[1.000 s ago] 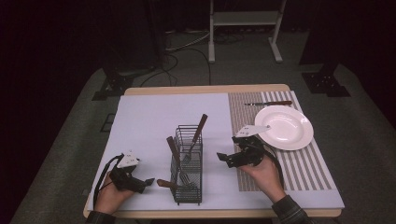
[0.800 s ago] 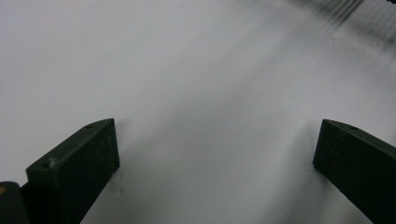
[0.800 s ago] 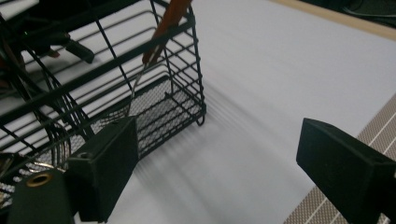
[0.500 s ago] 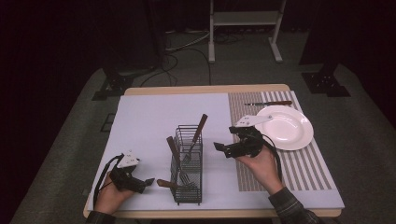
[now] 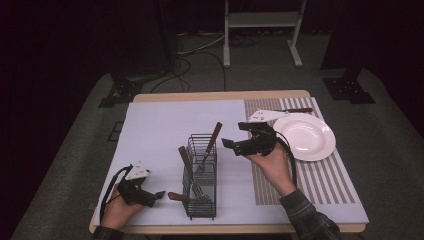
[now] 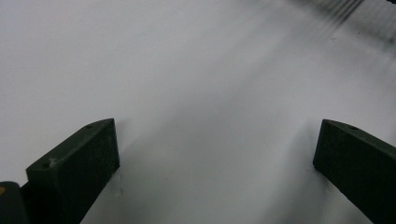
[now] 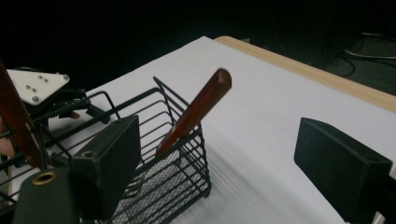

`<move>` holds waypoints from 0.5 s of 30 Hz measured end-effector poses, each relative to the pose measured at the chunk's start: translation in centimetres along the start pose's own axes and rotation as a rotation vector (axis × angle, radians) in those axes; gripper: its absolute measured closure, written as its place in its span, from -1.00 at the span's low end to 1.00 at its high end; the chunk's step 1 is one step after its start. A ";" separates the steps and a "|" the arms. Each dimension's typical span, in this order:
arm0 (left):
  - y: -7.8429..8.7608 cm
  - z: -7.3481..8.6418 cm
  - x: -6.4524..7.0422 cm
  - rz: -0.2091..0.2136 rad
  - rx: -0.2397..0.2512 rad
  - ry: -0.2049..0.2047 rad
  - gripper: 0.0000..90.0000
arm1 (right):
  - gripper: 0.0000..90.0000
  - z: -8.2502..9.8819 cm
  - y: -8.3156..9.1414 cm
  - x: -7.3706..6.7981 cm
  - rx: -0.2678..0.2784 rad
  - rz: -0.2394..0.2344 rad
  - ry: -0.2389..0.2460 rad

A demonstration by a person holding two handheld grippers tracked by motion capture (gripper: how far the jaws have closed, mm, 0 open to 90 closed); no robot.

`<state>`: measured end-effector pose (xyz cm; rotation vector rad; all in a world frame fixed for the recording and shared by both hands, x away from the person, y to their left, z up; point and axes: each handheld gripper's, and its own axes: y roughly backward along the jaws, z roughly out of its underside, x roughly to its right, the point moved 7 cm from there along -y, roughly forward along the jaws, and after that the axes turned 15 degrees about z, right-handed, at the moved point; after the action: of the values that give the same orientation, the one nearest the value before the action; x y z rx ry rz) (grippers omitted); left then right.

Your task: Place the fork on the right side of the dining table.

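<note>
The right claw [image 5: 231,145] is hanging wide open at centre frame in the high view, holding nothing, its jaws pointing left toward the wire basket [image 5: 201,176]. Between claw and basket, a strip of bare white mat [image 5: 155,125] is showing, and the whole upper left of the mat is lying open. In the right gripper view, the brown-handled utensil [image 7: 196,109] is leaning out of the basket's far corner, sitting between the two jaws but farther off, not touching either. The white plate [image 5: 305,136] is lying just right of that hand on the striped mat. Down at lower left, near the counter's [image 5: 220,95] front edge, the left claw [image 5: 159,195] is resting low with jaws spread, empty, beside a brown handle [image 5: 178,196] poking from the basket's base.
</note>
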<state>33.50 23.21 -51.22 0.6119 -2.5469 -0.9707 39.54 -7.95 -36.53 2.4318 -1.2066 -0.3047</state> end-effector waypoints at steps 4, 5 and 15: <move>0.0 0.0 0.0 -0.001 0.001 -0.001 -1.00 | -0.70 -0.6 -0.2 0.0 0.013 -0.005 -0.006; 0.0 0.0 0.0 -0.001 0.001 -0.002 -1.00 | -0.70 -0.8 -0.3 0.0 0.018 -0.008 -0.006; 0.0 0.0 0.0 -0.002 0.002 -0.002 -1.00 | -0.48 -1.9 -1.9 -0.2 0.043 -0.050 -0.021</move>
<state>33.52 23.21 -51.22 0.6140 -2.5499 -0.9704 41.44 -6.26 -35.73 2.5046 -1.1743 -0.3227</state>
